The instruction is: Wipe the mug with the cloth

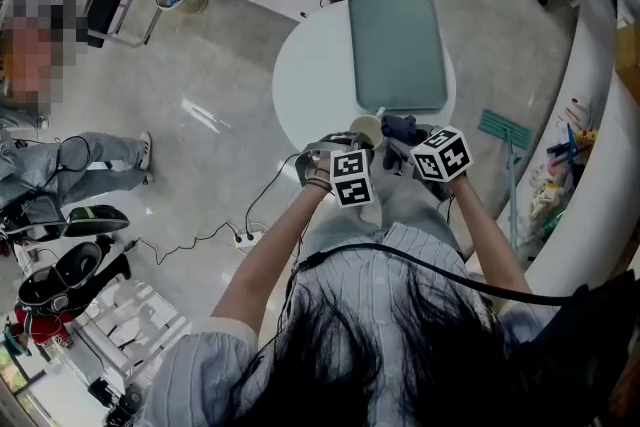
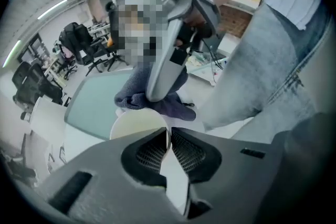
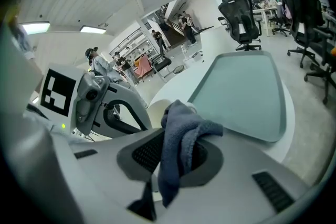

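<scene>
Left gripper view: your left tongs point(image 2: 169, 141) are pinched shut on the rim of the cream mug point(image 2: 137, 124), at the near edge of the round tabletop point(image 1: 310, 85). Your right tongs point(image 3: 176, 157) clamp the grey-blue cloth point(image 3: 181, 139), bunched up against it.

Colours in your view, logged
Cream mug point(image 2: 137, 124); slate-blue cloth point(image 3: 181, 139); pale green tray point(image 1: 397, 50) on white table point(image 1: 305, 85); your shirt point(image 1: 400, 265) finely striped blue-white; your jeans point(image 2: 273, 60) pale blue; cubes point(image 1: 351, 178) black-and-white squares.

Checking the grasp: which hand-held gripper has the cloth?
The right hand-held gripper: its jaws pinch the blue-grey cloth, while the left hand-held gripper clamps the rim of the mug.
</scene>
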Motion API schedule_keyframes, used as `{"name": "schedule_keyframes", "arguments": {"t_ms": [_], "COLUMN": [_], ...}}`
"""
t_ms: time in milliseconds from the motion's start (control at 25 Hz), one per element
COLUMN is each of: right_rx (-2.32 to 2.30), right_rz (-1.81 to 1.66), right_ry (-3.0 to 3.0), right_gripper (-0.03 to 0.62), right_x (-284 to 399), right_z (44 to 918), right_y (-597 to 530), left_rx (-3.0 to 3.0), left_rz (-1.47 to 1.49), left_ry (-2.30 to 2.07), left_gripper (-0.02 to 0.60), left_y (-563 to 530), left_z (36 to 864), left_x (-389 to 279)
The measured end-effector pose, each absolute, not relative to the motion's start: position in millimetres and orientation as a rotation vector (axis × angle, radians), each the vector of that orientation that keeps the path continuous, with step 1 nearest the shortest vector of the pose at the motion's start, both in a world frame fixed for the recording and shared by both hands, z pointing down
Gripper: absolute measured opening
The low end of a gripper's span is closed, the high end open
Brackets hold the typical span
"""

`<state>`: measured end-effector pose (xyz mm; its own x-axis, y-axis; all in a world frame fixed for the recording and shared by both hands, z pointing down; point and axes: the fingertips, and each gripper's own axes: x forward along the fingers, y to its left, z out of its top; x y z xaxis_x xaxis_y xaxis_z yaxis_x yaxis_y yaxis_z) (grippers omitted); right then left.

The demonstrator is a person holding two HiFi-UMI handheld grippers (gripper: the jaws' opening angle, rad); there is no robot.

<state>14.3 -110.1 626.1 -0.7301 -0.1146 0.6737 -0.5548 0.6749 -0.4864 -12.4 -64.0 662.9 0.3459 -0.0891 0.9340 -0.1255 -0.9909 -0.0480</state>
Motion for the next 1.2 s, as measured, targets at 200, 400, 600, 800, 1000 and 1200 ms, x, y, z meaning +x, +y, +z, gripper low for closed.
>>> {"name": "schedule_keyframes", "arguments": {"t_ms": [200,400,600,800,1000,1200], "right_rx": [0.505,0.502,0.505,0.485,0.491,0.542], "right_rz": [0.908,0.874,0.86,0.831,0.823,0.851], "right_ry": [-2.274,-2.272,-2.256,-2.235,-2.227,-2.23], "right_gripper": [0.08,0.08,0.08,0.08,0.08,0.08], "right_x": [11,8,10,9,7,7], "right_z": [621,613,610,611,610,607], "right_y": [-116,-124,-127,-128,-124,-124], "left_rx": [2.612,2.669,2.722,2.732,2.73,2.768], "left_rz": [1.922,2.083,2.21,2.243,2.255,2.154], "left_ry": [0.027,0.275,0.587,0.821,0.911,0.663], "left_gripper": [0.044,0.044,0.043,0.043,0.043,0.044], "left_y": [-63,-62,-60,-64,-65,-68], "left_z": [664,666,667,669,669,669], "left_x": [-22,-30,-39,-47,-50,-48]}}
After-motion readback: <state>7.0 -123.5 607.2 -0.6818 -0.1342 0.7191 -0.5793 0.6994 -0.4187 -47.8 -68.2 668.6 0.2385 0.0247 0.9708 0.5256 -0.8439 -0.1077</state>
